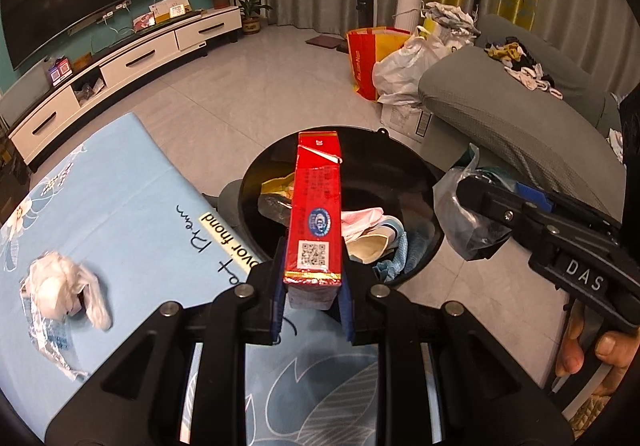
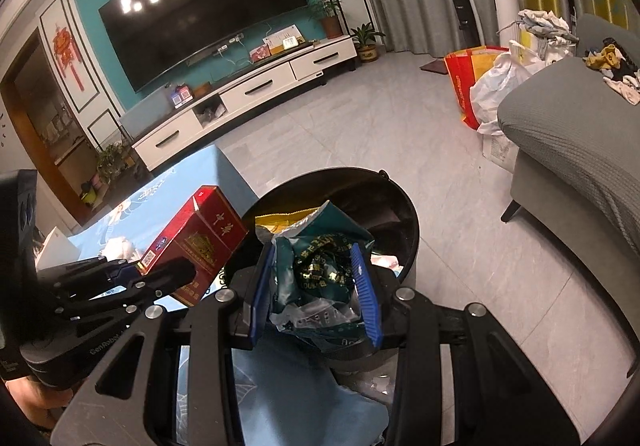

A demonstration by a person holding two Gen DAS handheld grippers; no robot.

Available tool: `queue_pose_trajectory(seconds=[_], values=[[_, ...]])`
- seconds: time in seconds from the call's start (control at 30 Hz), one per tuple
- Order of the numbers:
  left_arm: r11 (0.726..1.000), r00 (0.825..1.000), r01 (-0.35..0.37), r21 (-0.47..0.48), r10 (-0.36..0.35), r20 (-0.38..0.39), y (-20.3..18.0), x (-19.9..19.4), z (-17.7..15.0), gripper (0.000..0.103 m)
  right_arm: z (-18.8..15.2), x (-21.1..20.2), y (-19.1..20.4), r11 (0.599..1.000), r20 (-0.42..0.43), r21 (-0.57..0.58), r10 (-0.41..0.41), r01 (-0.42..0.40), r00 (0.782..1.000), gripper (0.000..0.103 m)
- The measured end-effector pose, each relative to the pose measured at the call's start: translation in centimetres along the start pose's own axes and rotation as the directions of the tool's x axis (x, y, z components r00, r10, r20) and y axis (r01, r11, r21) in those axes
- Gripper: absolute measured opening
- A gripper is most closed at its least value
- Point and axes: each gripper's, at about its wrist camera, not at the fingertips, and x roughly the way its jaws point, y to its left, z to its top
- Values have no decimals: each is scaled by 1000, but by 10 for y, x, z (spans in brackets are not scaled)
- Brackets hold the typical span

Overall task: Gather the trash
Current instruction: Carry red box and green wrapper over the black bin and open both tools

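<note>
The left gripper [image 1: 313,282] was clamped on the near end of a red carton [image 1: 318,214], its blue pads [image 1: 347,306] pressing the carton's two sides, so the carton stuck out forward past the edge of the blue-covered table [image 1: 120,182] and over the open mouth of the black trash bin [image 1: 420,182]. The right gripper [image 2: 316,286] held a crumpled teal snack wrapper [image 2: 320,270] between its own blue pads [image 2: 366,294], narrow around the bunched foil, and that wrapper also hung above the bin's [image 2: 400,206] rim. Seen from the left wrist, the right gripper came in from the right side with a person's fingers [image 1: 592,350] curled on its handle. Back on the table, near its left edge, lay a wad of white tissue [image 1: 68,286] with a scrap of clear plastic film [image 1: 50,342] just beside it. Inside the bin were yellow packaging, pale paper and a blue cloth. Beyond the bin stretched grey floor tiles, a grey sofa [image 1: 520,114] at the right with bags [image 1: 400,62] piled against its end, and farther off a white TV cabinet [image 2: 248,94] under a dark screen [image 2: 200,18].
</note>
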Motion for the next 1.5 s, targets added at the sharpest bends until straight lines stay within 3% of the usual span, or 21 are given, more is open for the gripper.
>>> queue_pose_trajectory(seconds=[1.5], values=[[997,996,-56,61,60,-67,-14,68,18,23,6,67,-9,999,-111,-35,-30,26,993,39]])
